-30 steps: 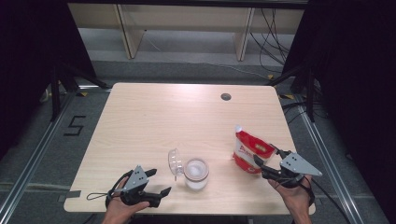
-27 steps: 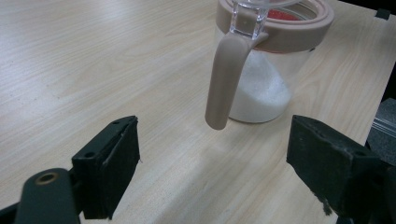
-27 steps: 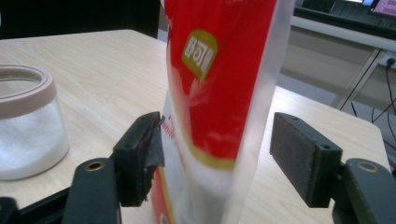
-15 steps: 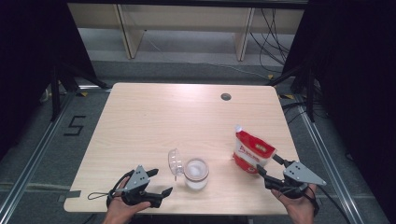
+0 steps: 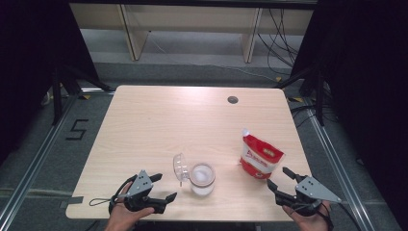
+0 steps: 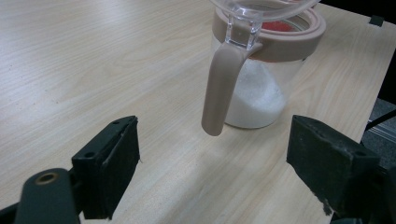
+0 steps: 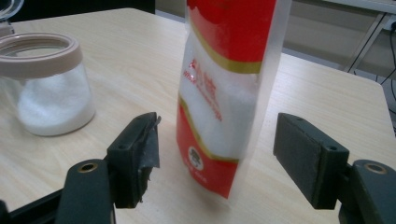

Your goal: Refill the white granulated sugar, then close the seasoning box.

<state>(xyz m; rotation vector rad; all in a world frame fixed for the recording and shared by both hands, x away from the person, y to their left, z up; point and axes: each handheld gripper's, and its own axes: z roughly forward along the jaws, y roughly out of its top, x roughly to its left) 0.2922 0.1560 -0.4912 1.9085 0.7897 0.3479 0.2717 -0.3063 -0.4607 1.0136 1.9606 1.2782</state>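
Note:
A red and white pouch point(image 5: 260, 158) of white grains stands upright on the table at the right. My right gripper point(image 5: 277, 176) sits just in front of it, open. Its jaws have just been opening, and the pads stand apart from the pouch point(image 7: 219, 93) on either side, touching nothing. A clear jar point(image 5: 202, 178) with a beige rim holds white grains, and its clear lid point(image 5: 180, 167) is swung open to the left. My left gripper point(image 5: 166, 186) rests open near the front edge, pointing at the jar point(image 6: 261, 93) and the lid's beige latch point(image 6: 222, 88).
The light wooden table point(image 5: 168, 120) has a round cable hole point(image 5: 233, 100) at the back right. Dark curtains stand at both sides, and shelf frames and cables lie on the floor beyond the far edge.
My right gripper has drawn back from the pouch toward the front right corner, leaving the pouch standing on its own. The left gripper and the jar have not moved.

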